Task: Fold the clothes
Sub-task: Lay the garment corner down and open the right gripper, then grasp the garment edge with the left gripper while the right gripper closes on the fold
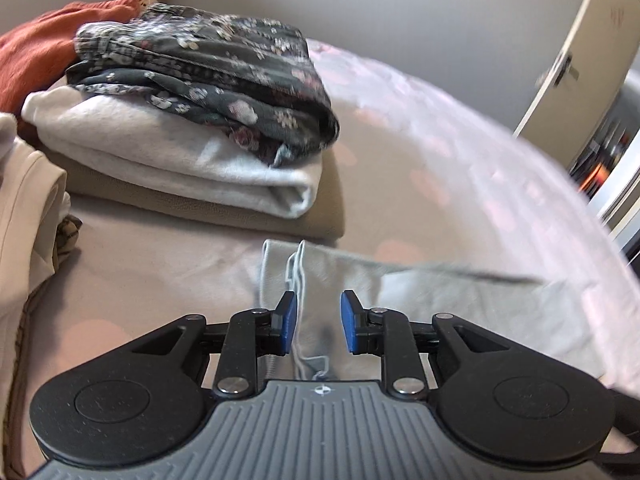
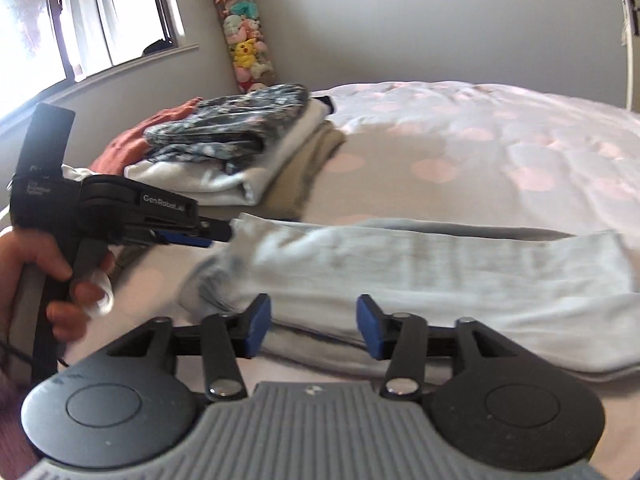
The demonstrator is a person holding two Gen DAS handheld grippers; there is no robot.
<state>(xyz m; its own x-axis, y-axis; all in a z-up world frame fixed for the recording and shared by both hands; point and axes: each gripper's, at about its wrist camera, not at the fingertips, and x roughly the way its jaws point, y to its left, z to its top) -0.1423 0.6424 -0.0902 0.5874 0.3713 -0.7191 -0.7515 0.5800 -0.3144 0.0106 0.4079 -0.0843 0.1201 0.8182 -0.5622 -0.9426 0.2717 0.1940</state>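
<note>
A light grey garment (image 2: 420,272) lies folded into a long strip across the bed; its end with a drawstring (image 1: 298,276) shows in the left wrist view. My left gripper (image 1: 319,320) hovers open over that end, the drawstring lying between its blue pads without being pinched. In the right wrist view the left gripper (image 2: 208,238), held by a hand (image 2: 36,272), sits at the strip's left end. My right gripper (image 2: 314,326) is open just above the strip's near edge, with nothing between its fingers.
A stack of folded clothes stands behind: a dark floral piece (image 1: 208,72) on a white sweatshirt (image 1: 168,152) on a tan one (image 1: 192,204). An orange garment (image 1: 36,48) and a beige one (image 1: 24,216) lie left. The dotted bedcover (image 2: 480,152) stretches right; window (image 2: 80,20) at back left.
</note>
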